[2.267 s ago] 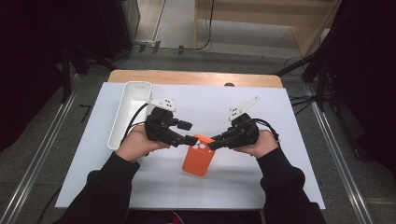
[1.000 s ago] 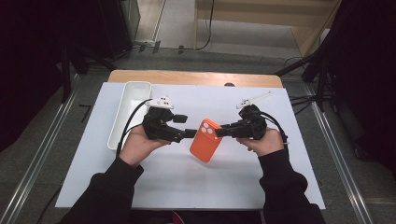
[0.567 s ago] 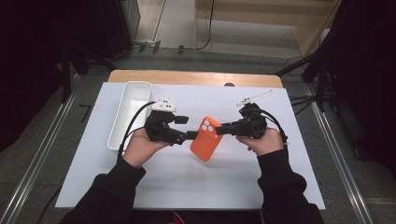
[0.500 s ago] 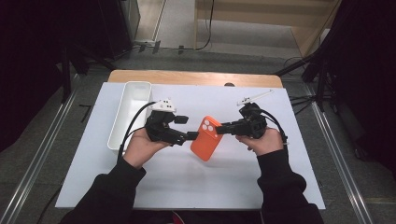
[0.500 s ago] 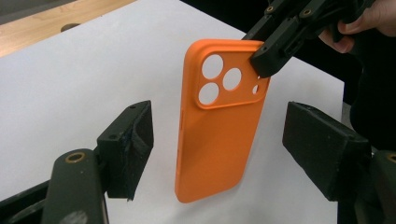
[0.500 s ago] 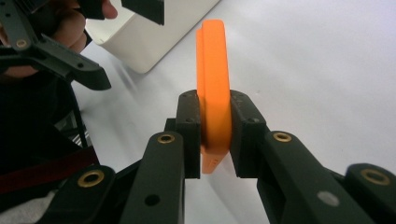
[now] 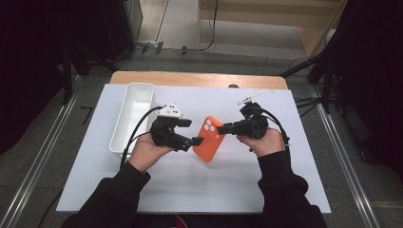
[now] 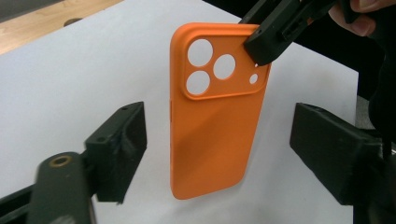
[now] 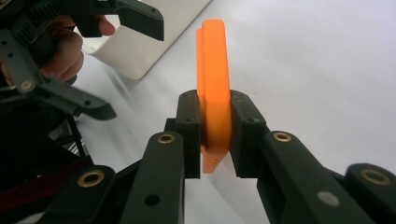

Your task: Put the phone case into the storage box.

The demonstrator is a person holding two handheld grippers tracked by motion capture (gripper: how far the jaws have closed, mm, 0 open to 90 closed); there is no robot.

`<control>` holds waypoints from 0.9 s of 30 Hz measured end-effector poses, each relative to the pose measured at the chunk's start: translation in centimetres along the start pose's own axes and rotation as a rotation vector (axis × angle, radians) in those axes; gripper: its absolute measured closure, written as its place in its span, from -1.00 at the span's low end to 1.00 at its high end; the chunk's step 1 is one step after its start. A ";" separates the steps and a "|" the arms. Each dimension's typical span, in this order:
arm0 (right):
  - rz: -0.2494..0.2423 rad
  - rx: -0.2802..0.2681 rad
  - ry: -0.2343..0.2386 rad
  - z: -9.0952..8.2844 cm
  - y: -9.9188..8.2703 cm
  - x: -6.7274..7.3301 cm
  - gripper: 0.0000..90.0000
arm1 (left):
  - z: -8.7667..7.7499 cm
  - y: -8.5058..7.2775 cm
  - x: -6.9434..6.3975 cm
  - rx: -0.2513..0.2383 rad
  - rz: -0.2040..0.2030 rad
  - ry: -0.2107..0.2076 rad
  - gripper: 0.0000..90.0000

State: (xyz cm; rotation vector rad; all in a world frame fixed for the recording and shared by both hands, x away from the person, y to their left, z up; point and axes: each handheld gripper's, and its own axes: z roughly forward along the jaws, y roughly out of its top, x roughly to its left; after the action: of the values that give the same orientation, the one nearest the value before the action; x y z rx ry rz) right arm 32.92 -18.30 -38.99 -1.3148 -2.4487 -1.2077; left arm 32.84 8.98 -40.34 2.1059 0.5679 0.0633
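High view. Item: orange phone case [image 7: 211, 138], held above the middle of the desk [image 7: 190, 190], between the two hands. Right tongs [image 7: 223, 128] are clamped on its upper corner, beside the camera cut-outs. Left tongs [image 7: 192, 133] sit at the case's left edge; their jaws have just been opening, with one jaw at the case's lower left edge and the other above it, pads not pressing. White oblong bin [image 7: 133, 116] stands at the desk's left, just beyond the left hand [image 7: 145, 153]; nothing lies between it and the case. A cable runs from the left tongs down past the wrist. Surface: white sheet over a wooden top, the wood showing along the far edge. Room: grey floor, dark curtains at both sides, metal rails along the desk, a wooden frame at the back.

Left gripper view. Case [image 8: 215, 112] hangs upright, back face to the camera, three round lens holes at the top. The two black jaws stand apart on either side of it, clear of its edges. Right tongs [image 8: 268, 44] grip the top right corner from above. White desk [image 8: 56, 79] behind.

Right gripper view. Case [image 9: 214, 79] is seen edge-on, pinched tight between both pads [image 9: 189, 128]. Left tongs [image 9: 126, 60] stand wide at upper left, with the bin [image 9: 140, 49] behind them.
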 end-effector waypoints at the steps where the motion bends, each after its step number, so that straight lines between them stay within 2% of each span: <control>1: 0.003 0.005 -0.005 0.1 0.1 0.0 0.66 | 0.1 0.0 0.0 0.003 0.001 0.005 -0.69; 5: 0.001 0.002 -0.010 0.2 0.3 0.3 0.66 | 0.4 0.0 0.0 0.023 -0.003 0.020 -1.00; 11: 0.009 0.008 -0.014 0.5 0.8 0.7 0.66 | 0.5 0.0 -0.3 0.016 0.017 0.054 -1.00; 20: 0.042 0.007 -0.025 0.8 1.2 0.8 0.66 | 1.3 -0.4 -0.6 0.009 0.009 0.098 -1.00; 27: 0.045 0.010 -0.028 1.0 1.4 1.1 0.66 | 1.9 -0.4 -1.2 -0.008 0.017 0.132 -1.00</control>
State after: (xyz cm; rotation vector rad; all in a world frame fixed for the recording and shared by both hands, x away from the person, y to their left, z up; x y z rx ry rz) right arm 33.55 -16.48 -38.33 -1.3860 -2.4270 -1.1726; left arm 32.13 7.20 -41.57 2.1096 0.6269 0.2149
